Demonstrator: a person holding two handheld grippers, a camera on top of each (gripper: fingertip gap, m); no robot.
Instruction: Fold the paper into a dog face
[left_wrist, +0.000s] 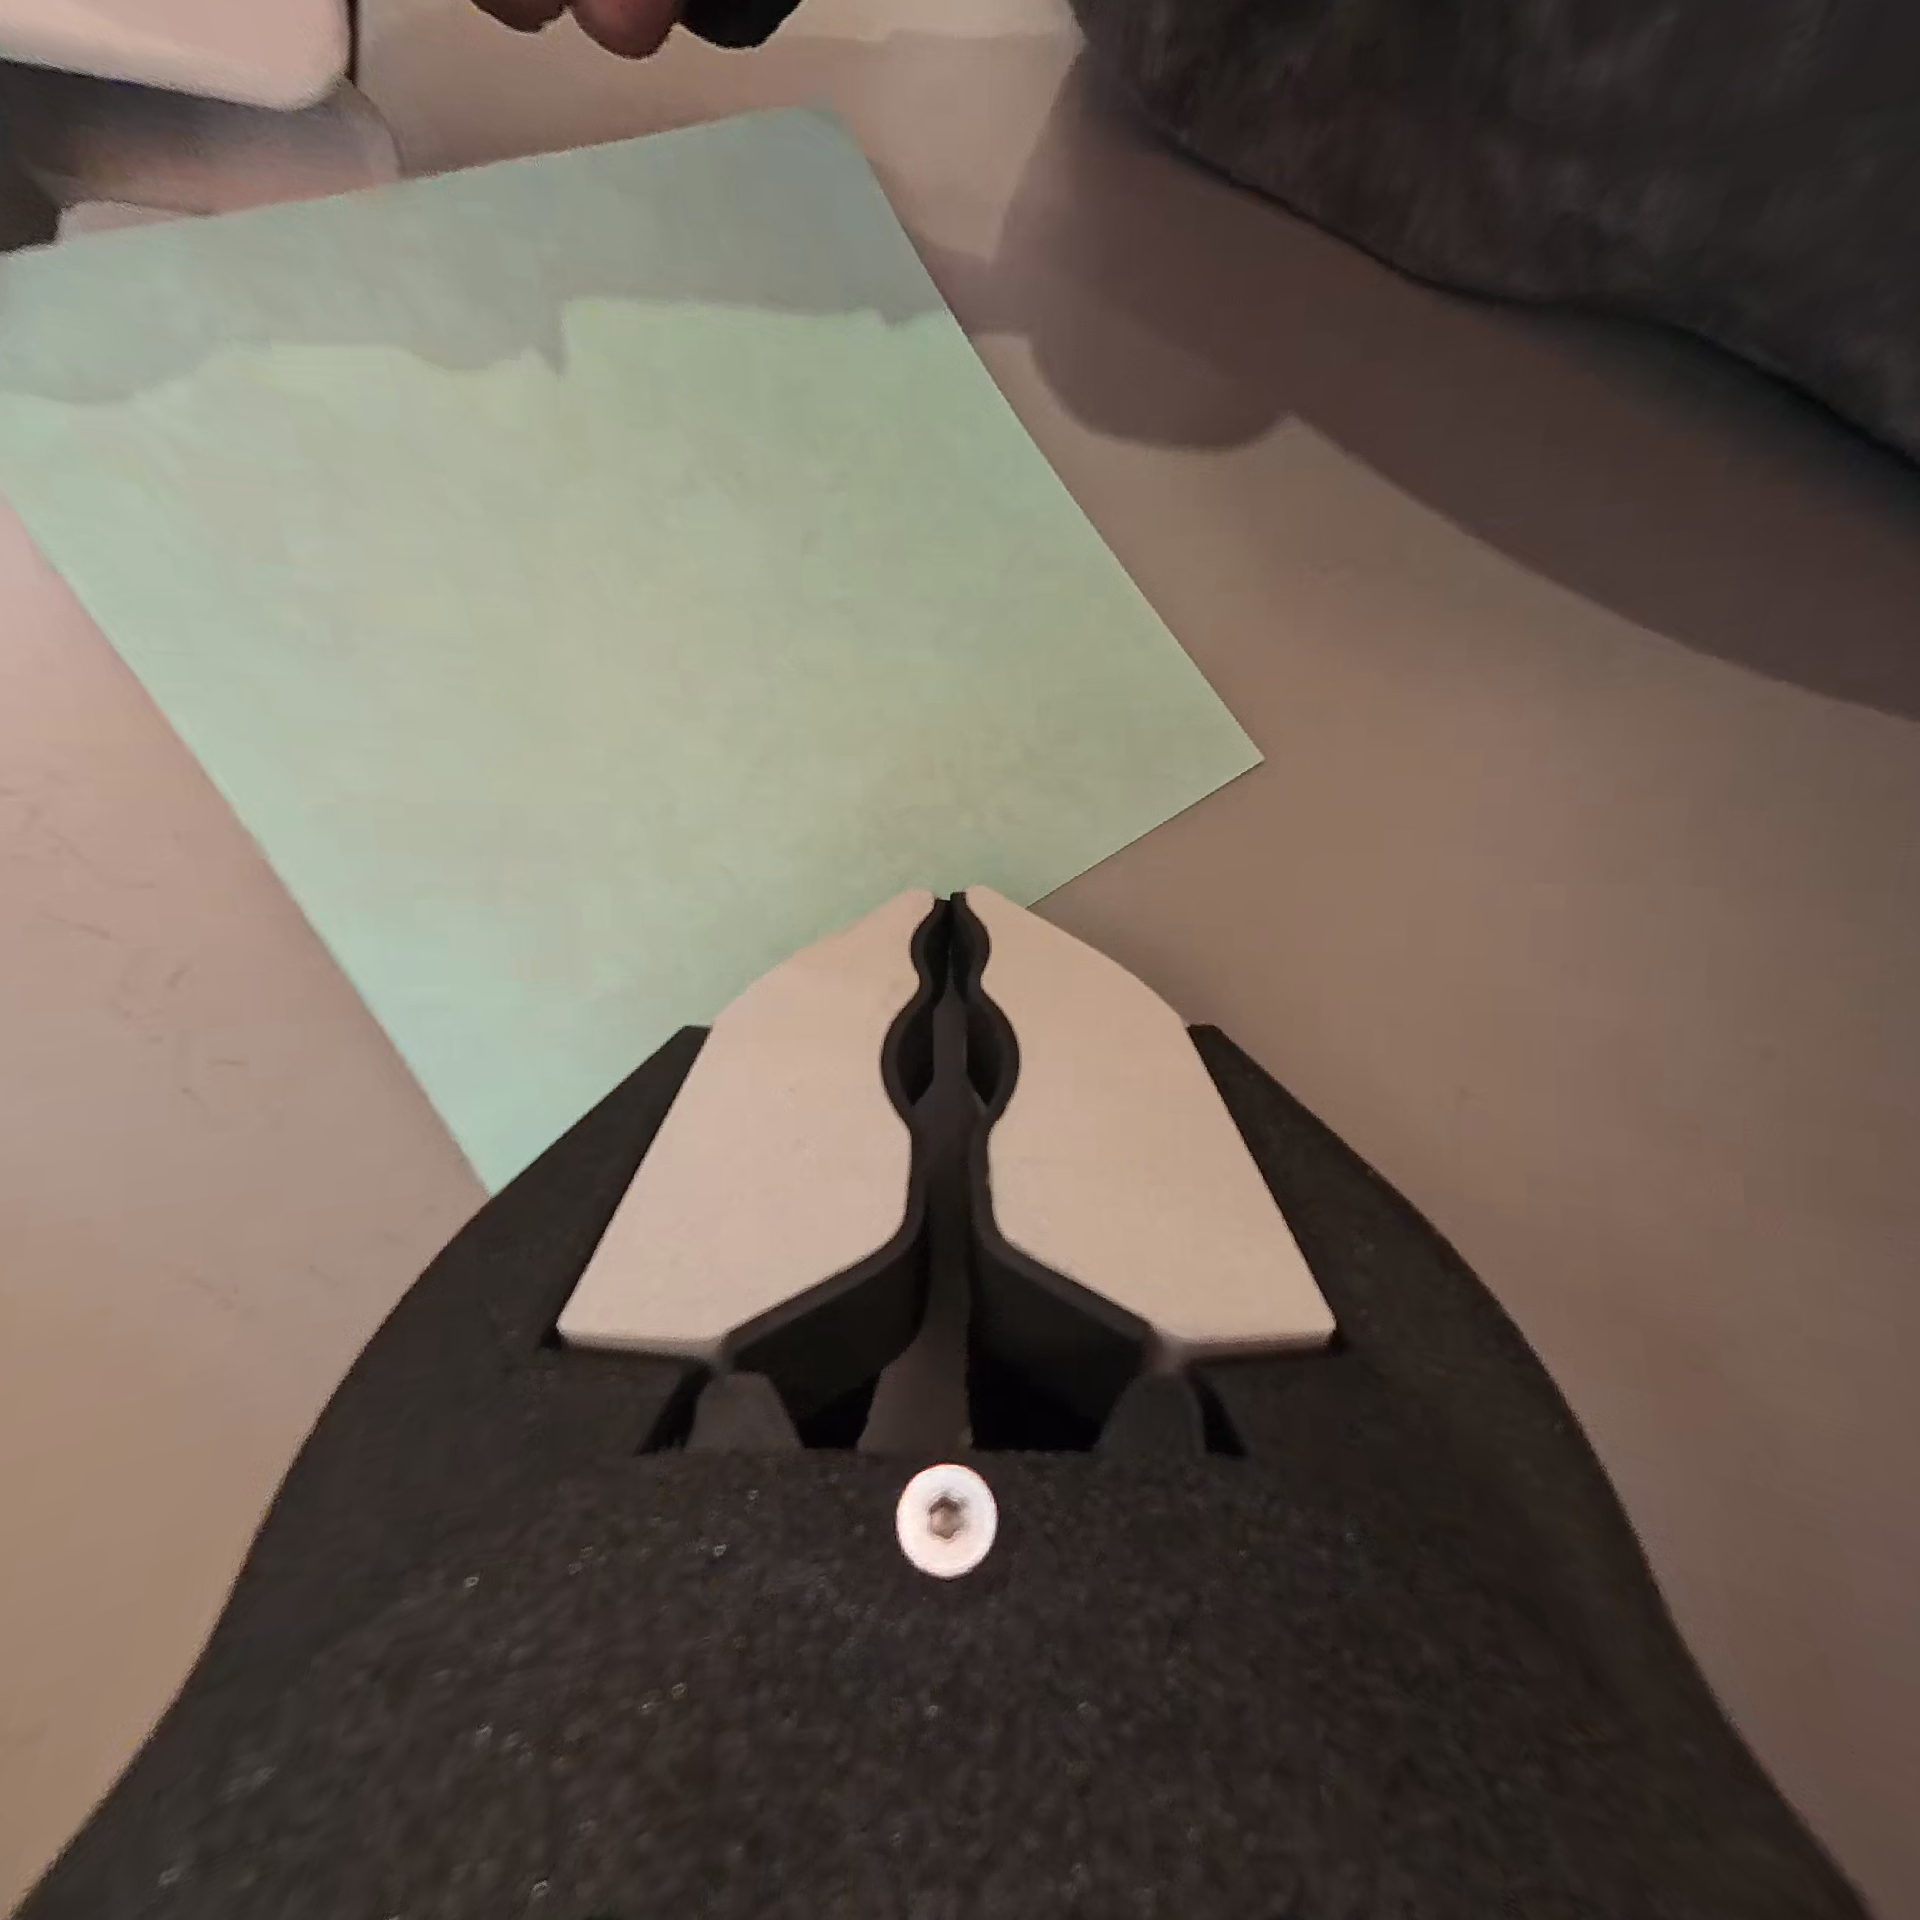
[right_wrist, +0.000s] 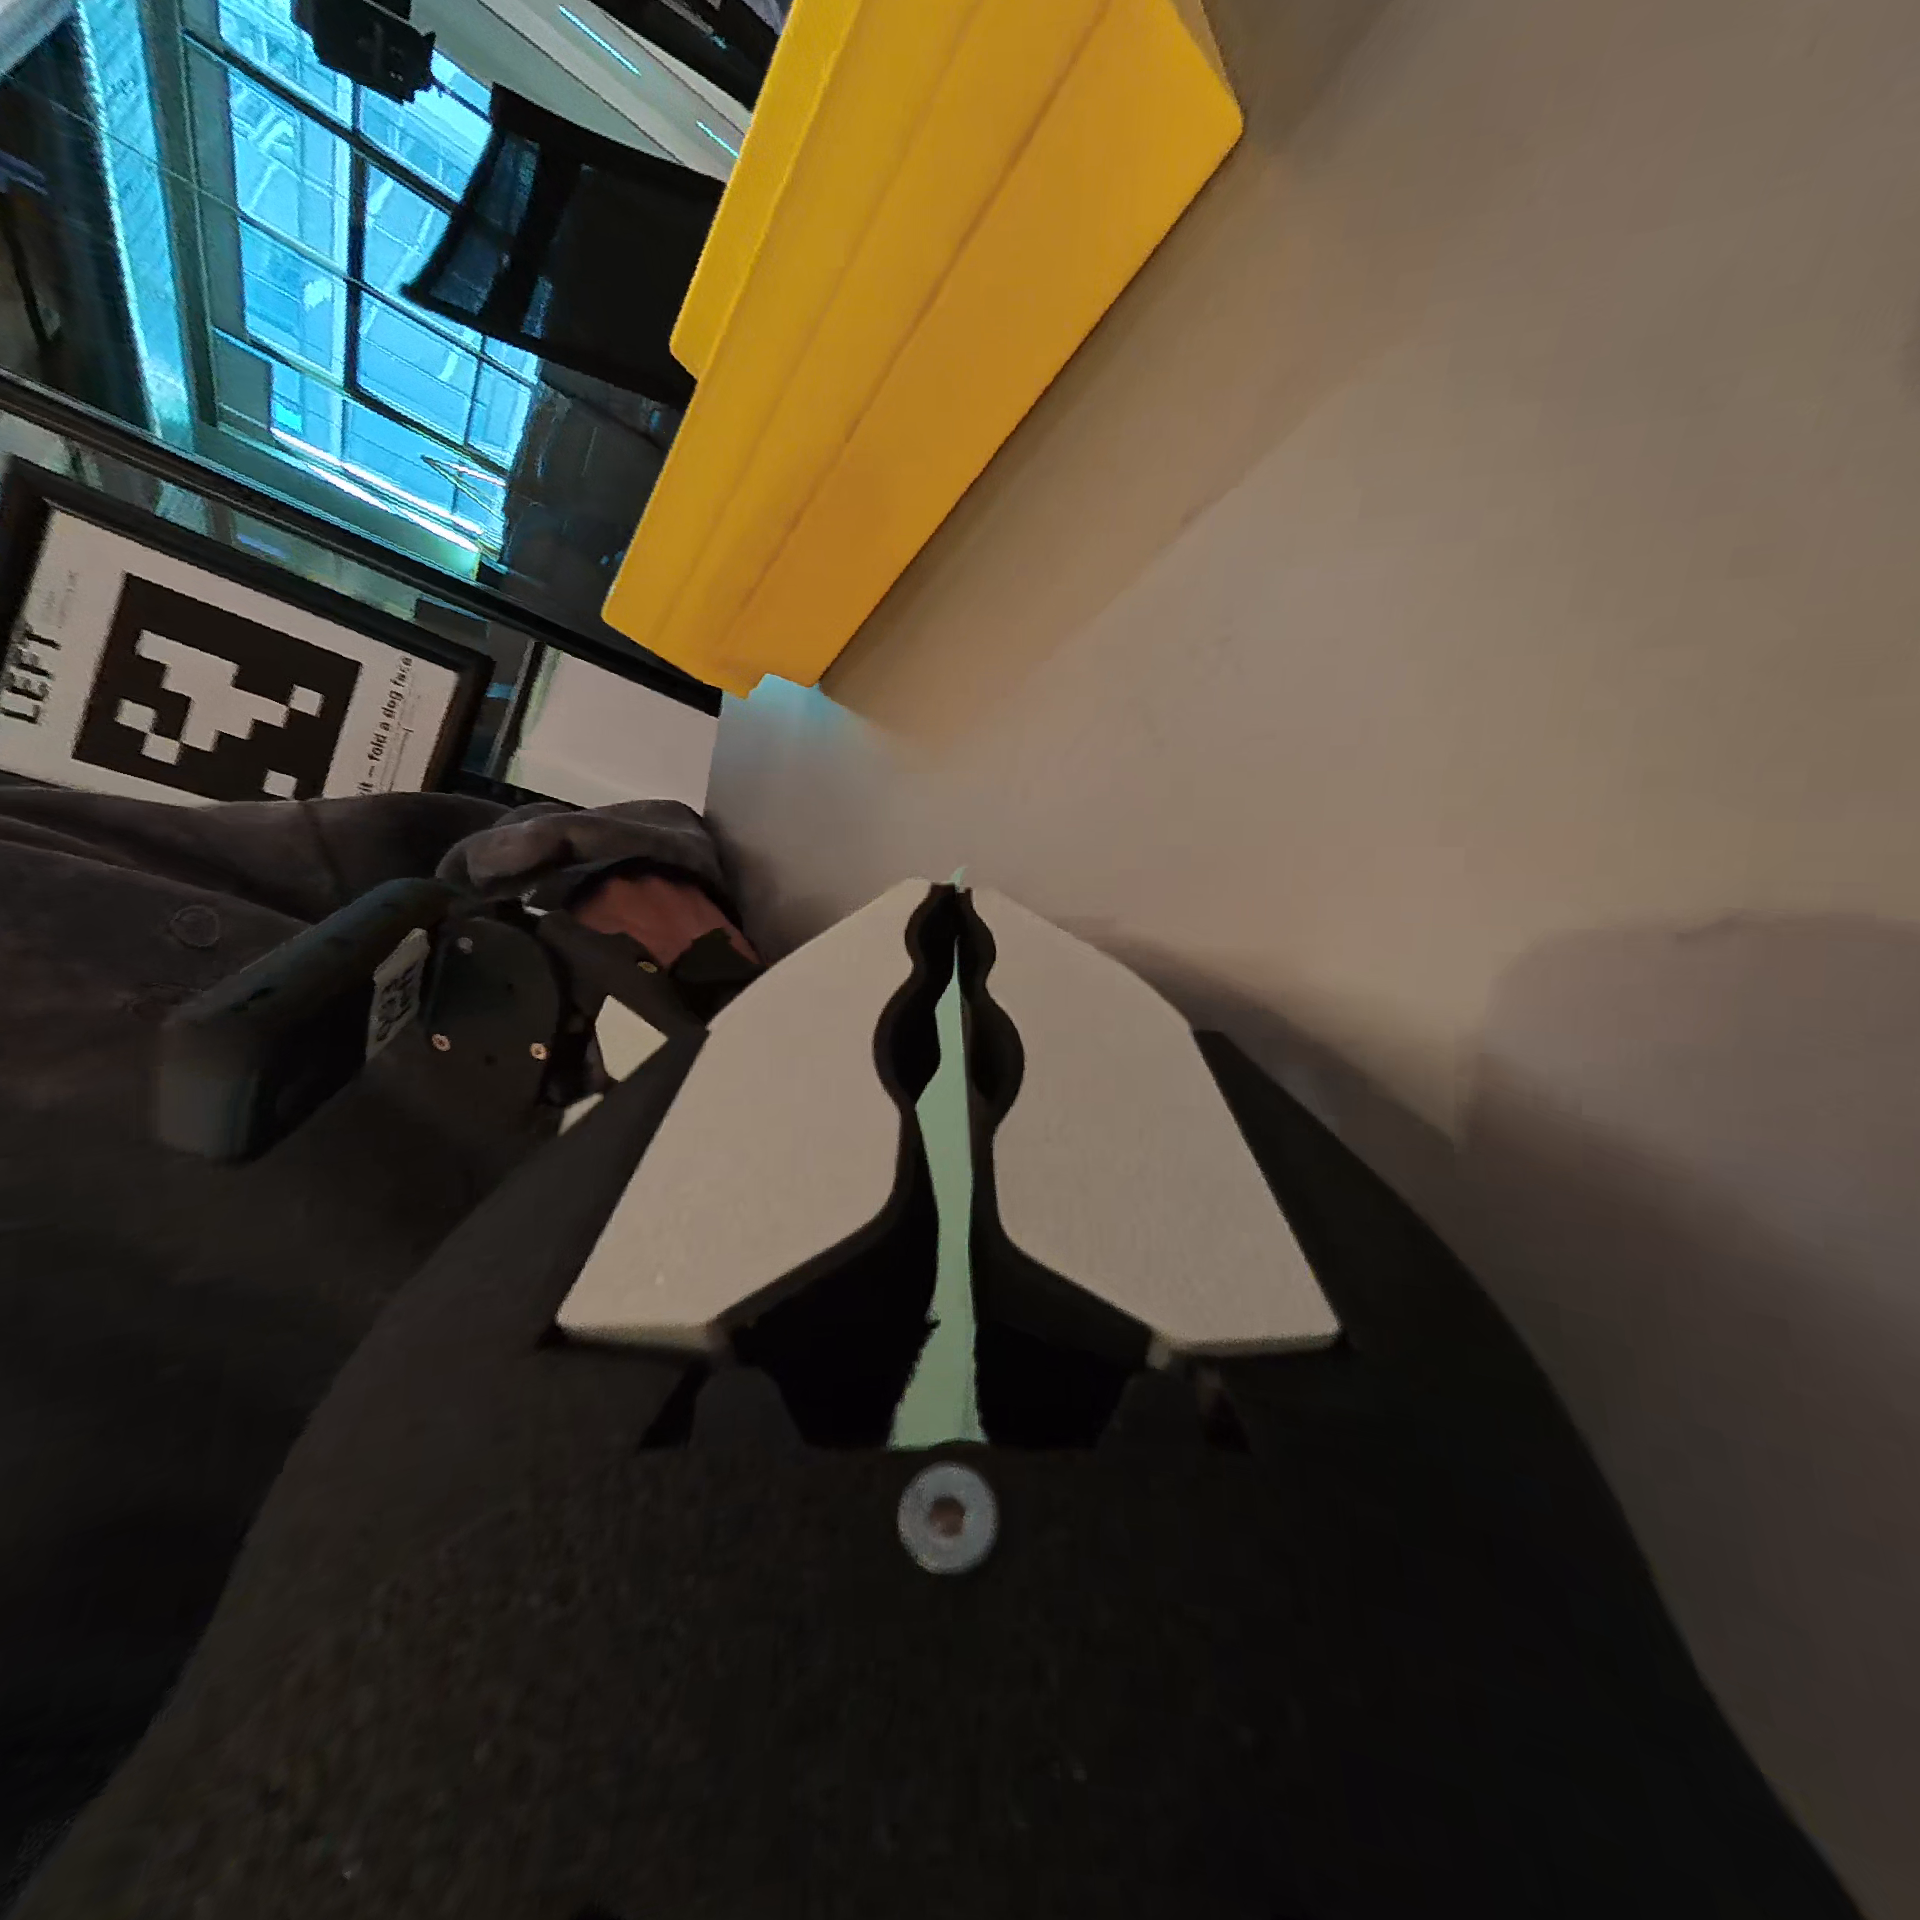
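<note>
A pale green sheet of paper (left_wrist: 582, 623) lies flat on the beige table (left_wrist: 1507, 987) in the left wrist view. My left gripper (left_wrist: 954, 898) is shut, its tips over the sheet's near edge, with nothing seen between the pads. My right gripper (right_wrist: 956, 889) is shut on the green paper (right_wrist: 954, 1247); a thin strip of it runs edge-on between the pads, with a sliver past the tips. The right wrist view is rolled sideways. The left gripper also shows there at the left (right_wrist: 436, 997), held by a hand in a dark sleeve.
A yellow box (right_wrist: 935, 343) stands on the table beyond the right gripper. A framed black-and-white marker card (right_wrist: 208, 717) and windows are behind it. Dark grey fabric (left_wrist: 1610, 177) lies at the far right of the left wrist view. A hand and dark object (left_wrist: 665, 21) are at the top edge. About 15 cm separates my left fingertips from my right.
</note>
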